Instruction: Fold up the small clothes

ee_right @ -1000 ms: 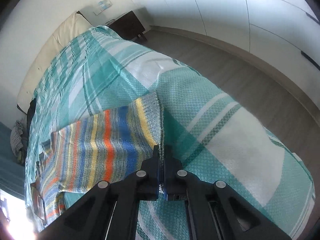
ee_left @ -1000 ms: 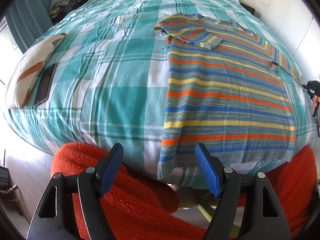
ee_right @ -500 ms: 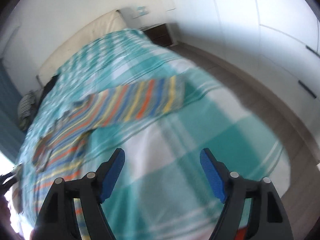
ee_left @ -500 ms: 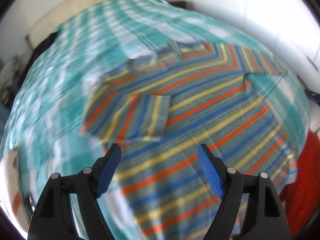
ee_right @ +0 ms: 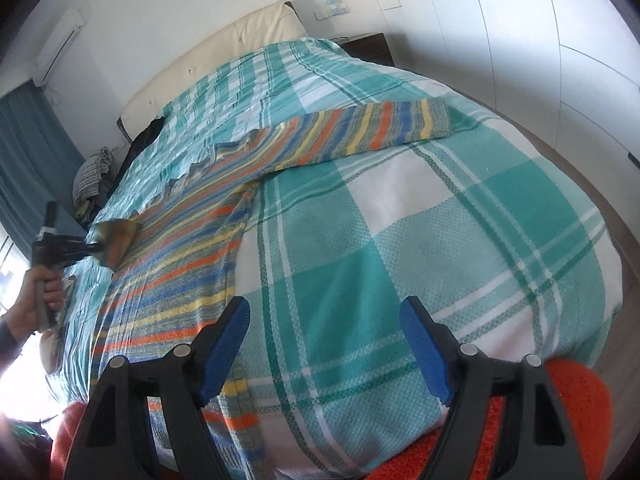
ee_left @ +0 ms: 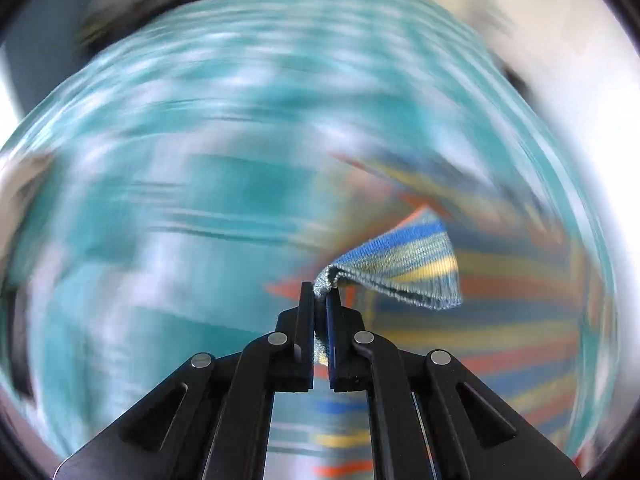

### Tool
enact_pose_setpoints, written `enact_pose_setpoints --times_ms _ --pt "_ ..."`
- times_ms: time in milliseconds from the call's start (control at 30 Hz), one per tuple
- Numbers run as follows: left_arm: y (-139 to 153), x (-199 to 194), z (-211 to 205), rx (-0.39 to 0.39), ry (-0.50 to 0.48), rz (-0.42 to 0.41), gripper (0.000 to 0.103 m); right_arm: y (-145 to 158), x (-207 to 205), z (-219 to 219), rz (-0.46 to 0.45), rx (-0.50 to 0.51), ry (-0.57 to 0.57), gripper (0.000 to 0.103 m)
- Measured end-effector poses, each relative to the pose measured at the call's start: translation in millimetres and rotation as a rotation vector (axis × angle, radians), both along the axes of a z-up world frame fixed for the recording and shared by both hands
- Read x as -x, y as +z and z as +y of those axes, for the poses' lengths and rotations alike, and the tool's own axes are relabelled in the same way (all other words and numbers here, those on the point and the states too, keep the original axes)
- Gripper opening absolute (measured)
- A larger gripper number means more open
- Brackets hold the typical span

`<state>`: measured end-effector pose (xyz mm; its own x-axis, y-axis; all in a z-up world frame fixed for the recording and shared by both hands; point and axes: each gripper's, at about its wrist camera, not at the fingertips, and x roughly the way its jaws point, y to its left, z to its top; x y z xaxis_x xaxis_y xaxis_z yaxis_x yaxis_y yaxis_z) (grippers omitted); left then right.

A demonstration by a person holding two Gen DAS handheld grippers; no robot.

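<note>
At about nine o'clock in the right wrist view a person's hand point(ee_right: 34, 300) grips the handle of the left gripper point(ee_right: 98, 249), which reaches toward three o'clock with its jaws clamped together on a lifted sleeve cuff point(ee_right: 116, 242) of the striped sweater point(ee_right: 200, 248). In the left wrist view the same cuff point(ee_left: 404, 268) fans out toward two o'clock from the left gripper's point(ee_left: 320, 298) pinched tips, and knit fabric shows in the narrow slot between the fingers point(ee_left: 306, 320); everything behind is smeared by motion blur, with only teal plaid toward nine and twelve o'clock and striped bands toward four o'clock. The sweater lies flat on the teal plaid bedspread point(ee_right: 460, 220), its body running from seven o'clock up toward the centre and its other sleeve point(ee_right: 376, 128) stretched out toward one o'clock, cuff resting on the cover. A cream headboard point(ee_right: 224, 48) sits at twelve o'clock, with a dark nightstand point(ee_right: 370, 46) just to its right against the white wall. At six o'clock the right gripper point(ee_right: 326, 344) hovers with its blue-padded jaws wide apart and nothing between them, above the bedspread just beside the sweater's hem edge. Orange fleece point(ee_right: 576, 408) shows at five o'clock below the bed's edge.
</note>
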<state>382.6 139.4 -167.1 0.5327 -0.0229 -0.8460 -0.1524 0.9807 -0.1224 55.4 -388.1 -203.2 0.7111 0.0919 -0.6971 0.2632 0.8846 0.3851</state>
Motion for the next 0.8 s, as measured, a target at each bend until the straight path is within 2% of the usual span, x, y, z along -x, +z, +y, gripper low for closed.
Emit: enact_pose_setpoints --times_ms 67,167,233,333,433,667,733,800 --pt "4 -3 65 -0.036 0.188 0.004 0.002 -5 -5 2 0.013 -0.007 0.012 0.077" --pt "-10 -1 121 -0.115 0.318 0.070 0.002 -9 -11 10 0.029 0.005 0.040 0.077" --pt "-25 3 133 -0.122 0.344 0.105 0.002 -9 -14 17 0.036 0.023 0.058 0.077" --pt "-42 9 129 -0.114 0.365 0.135 0.002 -12 -18 21 0.054 0.040 0.074 0.077" --pt "-61 8 123 -0.158 0.357 0.171 0.001 -16 -20 22 0.081 0.050 0.072 0.077" --pt "-77 14 122 -0.194 0.341 0.204 0.001 -22 -22 21 0.119 0.066 0.058 0.077" --pt "-79 11 123 -0.189 0.324 0.213 0.004 -23 -23 21 0.126 0.071 0.055 0.077" --pt "-72 17 135 -0.117 0.340 0.187 0.015 -24 -25 19 0.134 0.068 0.054 0.077"
